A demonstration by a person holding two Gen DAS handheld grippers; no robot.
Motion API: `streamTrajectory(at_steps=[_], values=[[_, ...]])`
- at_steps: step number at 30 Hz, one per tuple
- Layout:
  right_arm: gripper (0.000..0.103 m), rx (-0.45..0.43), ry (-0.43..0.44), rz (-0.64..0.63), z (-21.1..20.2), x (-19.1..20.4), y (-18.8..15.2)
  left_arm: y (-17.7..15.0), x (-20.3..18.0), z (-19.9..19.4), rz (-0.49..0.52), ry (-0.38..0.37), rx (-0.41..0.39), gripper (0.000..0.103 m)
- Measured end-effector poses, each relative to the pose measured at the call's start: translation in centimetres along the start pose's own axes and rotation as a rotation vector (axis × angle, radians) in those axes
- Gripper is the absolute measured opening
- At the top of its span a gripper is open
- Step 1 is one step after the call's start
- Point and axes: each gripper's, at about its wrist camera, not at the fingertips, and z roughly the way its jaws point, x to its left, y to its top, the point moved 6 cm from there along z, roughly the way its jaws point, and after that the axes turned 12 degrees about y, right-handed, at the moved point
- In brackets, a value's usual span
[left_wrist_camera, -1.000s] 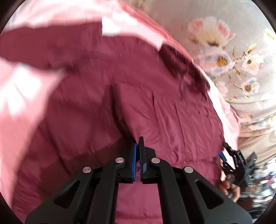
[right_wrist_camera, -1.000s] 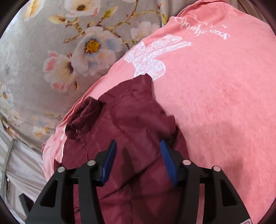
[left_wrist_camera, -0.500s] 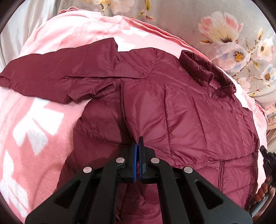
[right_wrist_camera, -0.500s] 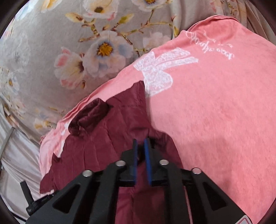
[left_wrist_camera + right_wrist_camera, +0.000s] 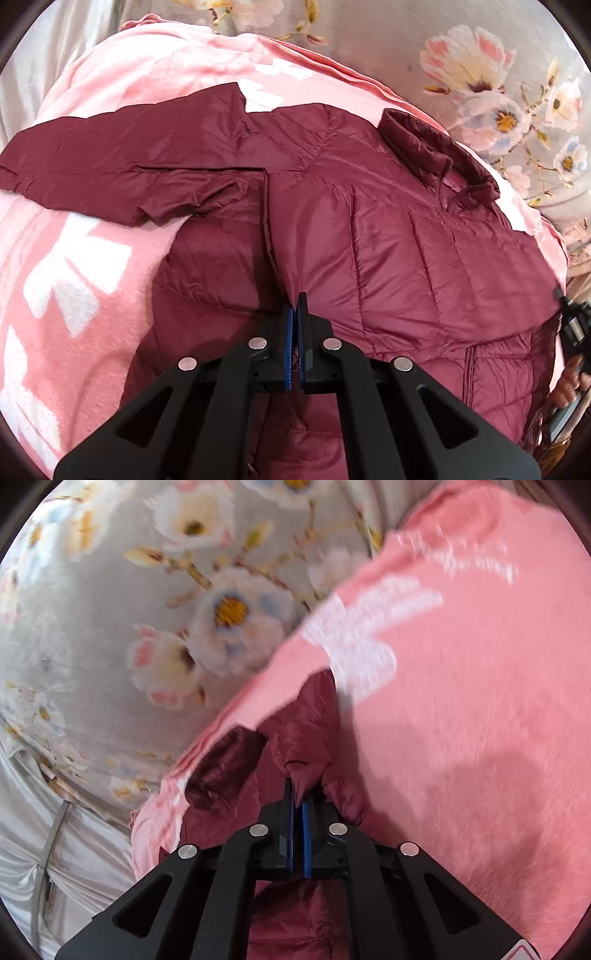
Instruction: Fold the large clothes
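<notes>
Left wrist: steadied and sharp now; left gripper (image 5: 295, 314) clenched on front edge of maroon puffer jacket (image 5: 406, 251), spread on pink blanket (image 5: 74, 277) over the bed.

Right wrist: right gripper (image 5: 298, 797) just closed, pinching jacket fabric near collar (image 5: 221, 768), blurred. Probably mid-fold; next, lifting both edges across together.
</notes>
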Motion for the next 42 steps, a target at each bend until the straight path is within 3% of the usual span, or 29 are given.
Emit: streamTrajectory(at_steps=[2,4,5,8,10,13,17,22,28,32,42], values=[[0.002,0.041,-0.105,-0.045,0.9,-1.3,-0.7,-0.5,-0.4,0.7,0.021,0.013,0.005,0.001],[0.002,0.137,-0.239,-0.05,2.7,-4.4,-2.3,-1.1,-0.7,1.5,0.039,0.035,0.001,0.001],[0.001,0.18,-0.264,-0.035,3.3,-5.6,-3.2,-1.2,-0.8,1.5,0.047,0.041,-0.011,0.001],[0.0,0.187,-0.269,-0.017,3.0,-5.9,-3.1,-1.4,-1.1,1.6,0.068,0.063,-0.032,0.001],[0.002,0.175,-0.331,-0.076,1.9,-4.8,-3.3,-1.5,-1.1,1.6,0.076,0.069,-0.041,0.001],[0.014,0.098,-0.393,-0.217,-1.2,-1.9,-3.8,-1.5,-1.2,1.5,0.084,0.075,-0.052,0.001],[0.014,0.11,-0.301,-0.38,-1.9,3.5,-6.3,-1.5,-1.1,1.4,0.076,0.071,-0.068,0.001],[0.011,0.258,-0.236,-0.553,3.0,8.3,-11.6,-1.4,-1.0,1.1,0.064,0.075,-0.057,0.002],[0.008,0.374,-0.266,-0.518,6.2,6.2,-14.4,-1.6,-0.9,1.4,0.053,0.058,-0.059,0.003],[0.002,0.388,-0.275,-0.484,6.2,5.0,-14.9,-1.7,-0.7,1.4,0.042,0.04,-0.068,0.003],[0.001,0.398,-0.308,-0.508,7.0,5.2,-15.6,-1.7,-0.4,1.5,0.021,0.014,-0.08,0.003]])
